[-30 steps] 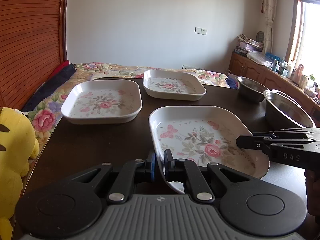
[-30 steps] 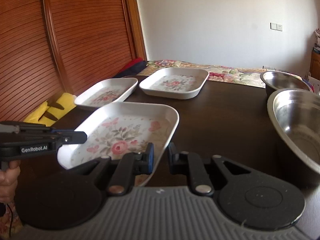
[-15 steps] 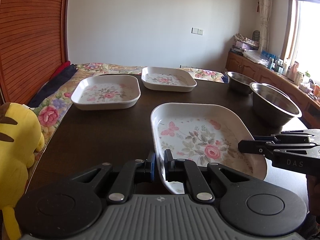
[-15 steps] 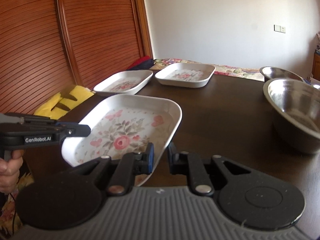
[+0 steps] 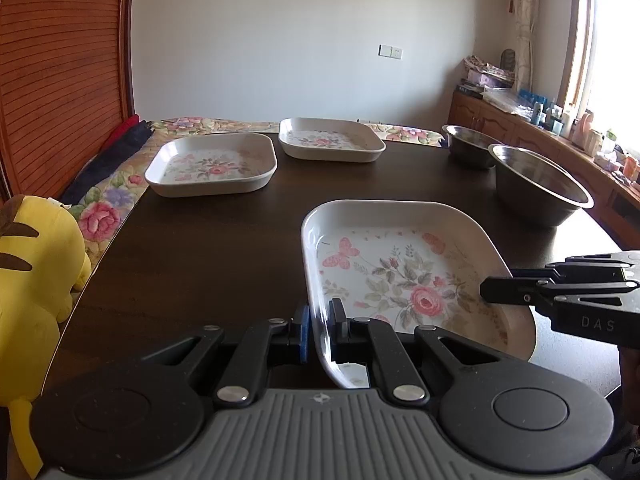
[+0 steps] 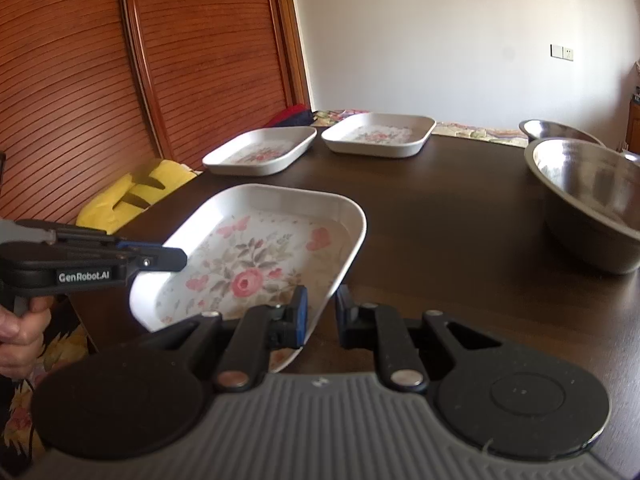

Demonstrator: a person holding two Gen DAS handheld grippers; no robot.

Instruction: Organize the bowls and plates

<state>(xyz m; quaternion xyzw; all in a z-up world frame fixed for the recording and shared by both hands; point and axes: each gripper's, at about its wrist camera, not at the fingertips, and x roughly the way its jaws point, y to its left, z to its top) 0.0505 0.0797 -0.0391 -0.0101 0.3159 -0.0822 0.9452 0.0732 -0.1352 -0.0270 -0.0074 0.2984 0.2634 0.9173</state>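
Two grippers share one load: the near plate [image 5: 404, 280], a floral square dish, is held above the counter [image 5: 208, 248] at its front edge. The left gripper [image 5: 319, 330] has its jaws pinching the plate's left rim, one finger outside the wall and one inside. The right gripper [image 6: 319, 316] straddles the right rim in the same manner; in the right wrist view a narrow gap seems to remain on the outer side, so full contact there cannot be confirmed. A grip on opposite walls keeps the wide, shallow dish level, which a single edge pinch likely would not.

Two further plates rest at the far end of the counter: the left plate [image 5: 214, 166] and the far plate [image 5: 332, 140], just beside each other and apart from the held one. Two steel bowls occupy the right side, the big bowl [image 5: 540, 184] nearer and the small bowl [image 5: 468, 140] behind it.

Judgement: the held plate is being carried for stacking onto a far plate. Risk lies in uneven lift between hands, tilting the dish out of the looser grip.
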